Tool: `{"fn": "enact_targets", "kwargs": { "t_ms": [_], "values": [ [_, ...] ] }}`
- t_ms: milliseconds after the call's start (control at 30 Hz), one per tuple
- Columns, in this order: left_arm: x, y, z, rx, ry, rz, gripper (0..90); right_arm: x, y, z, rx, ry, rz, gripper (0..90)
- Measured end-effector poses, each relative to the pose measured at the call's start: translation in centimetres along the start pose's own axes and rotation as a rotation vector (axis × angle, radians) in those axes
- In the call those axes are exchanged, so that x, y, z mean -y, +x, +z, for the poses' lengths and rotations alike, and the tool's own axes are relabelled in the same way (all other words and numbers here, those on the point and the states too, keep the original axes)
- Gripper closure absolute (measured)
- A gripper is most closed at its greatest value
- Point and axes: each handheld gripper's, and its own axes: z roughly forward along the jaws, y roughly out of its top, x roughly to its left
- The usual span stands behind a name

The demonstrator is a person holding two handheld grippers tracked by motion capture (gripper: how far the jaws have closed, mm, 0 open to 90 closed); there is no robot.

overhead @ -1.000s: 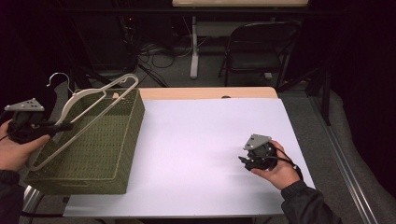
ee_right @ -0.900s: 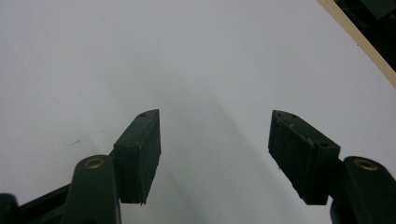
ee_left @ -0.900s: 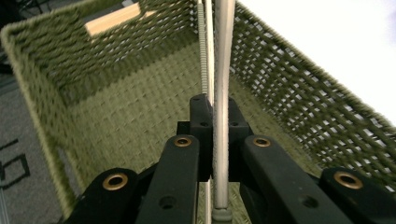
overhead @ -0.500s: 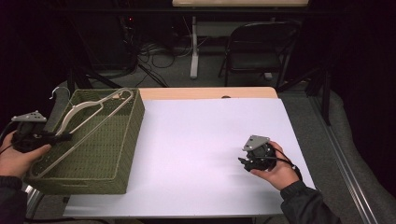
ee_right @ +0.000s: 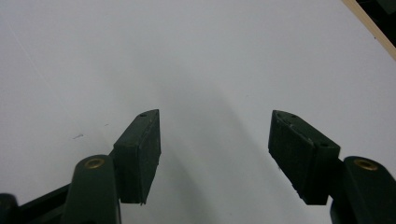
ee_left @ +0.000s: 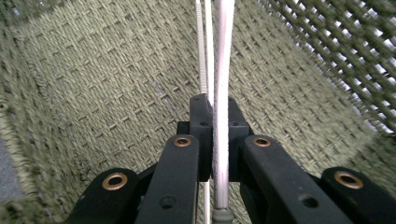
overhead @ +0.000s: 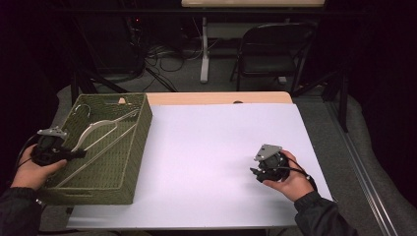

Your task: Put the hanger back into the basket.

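The surface (overhead: 211,162) is white, with a wood strip along its far edge. A green woven basket (overhead: 125,167) stands on it, around the left fingers (ee_left: 201,135). Ahead of the right fingers (ee_right: 140,149) the surface lies bare.

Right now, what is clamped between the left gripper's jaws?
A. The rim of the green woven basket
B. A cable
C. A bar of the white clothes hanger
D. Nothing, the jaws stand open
C: in the left gripper view the left gripper has its jaws closed on a thin white bar of the hanger, which in the high view lies inside the green woven basket.
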Motion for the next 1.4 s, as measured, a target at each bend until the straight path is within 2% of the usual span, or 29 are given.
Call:
{"fn": "enact_targets", "kwargs": {
  "t_ms": [133,300,400,467,500,633,667,700,767,867,933,1000,1067,1400],
  "values": [
    [0.0,0.0,-0.1,-0.003,-0.007,-0.013,87.0,0.0,0.1,0.1,-0.007,-0.008,0.001,34.2],
    [0.0,0.0,0.1,-0.011,0.004,-0.009,86.8,0.2,0.1,0.2,-0.006,-0.012,0.001,34.2],
    [0.0,0.0,0.0,-0.028,0.004,-0.011,86.3,0.2,0.0,0.1,0.001,0.0,0.0,34.2],
    [0.0,0.1,-0.2,-0.047,-0.015,-0.026,84.1,0.3,0.0,0.2,-0.003,-0.016,0.006,34.3],
    [0.1,0.2,-0.5,-0.07,-0.038,-0.045,77.7,0.3,0.0,0.2,-0.002,-0.016,0.008,34.2],
    [0.3,0.3,-0.9,-0.089,-0.061,-0.055,68.2,0.4,0.0,0.2,0.001,-0.014,0.015,34.3],
    [0.3,0.3,-1.1,-0.1,-0.075,-0.064,55.9,0.4,0.0,0.2,0.001,-0.014,0.016,34.2],
    [0.3,0.4,-1.3,-0.111,-0.09,-0.067,55.9,0.4,0.0,0.2,0.001,-0.014,0.016,34.2],
    [0.2,0.5,-1.8,-0.126,-0.11,-0.076,43.5,0.4,0.0,0.2,-0.001,-0.008,0.012,34.3],
    [0.1,0.4,-2.4,-0.175,-0.113,-0.078,43.3,0.3,0.0,0.2,0.0,-0.009,0.011,34.3],
    [0.1,0.4,-2.8,-0.183,-0.115,-0.078,42.7,0.3,0.0,0.2,-0.002,-0.002,0.004,34.3],
    [0.1,0.3,-3.1,-0.183,-0.12,-0.073,42.7,0.3,0.0,0.3,-0.004,-0.018,0.008,34.3],
    [0.1,0.2,-3.3,-0.177,-0.123,-0.066,42.7,0.3,0.0,0.2,-0.002,-0.003,0.003,34.3],
    [-0.3,-0.9,-4.1,-0.153,-0.148,-0.06,42.4,0.3,-0.1,0.1,0.001,-0.003,0.008,34.2]
  ]
}}
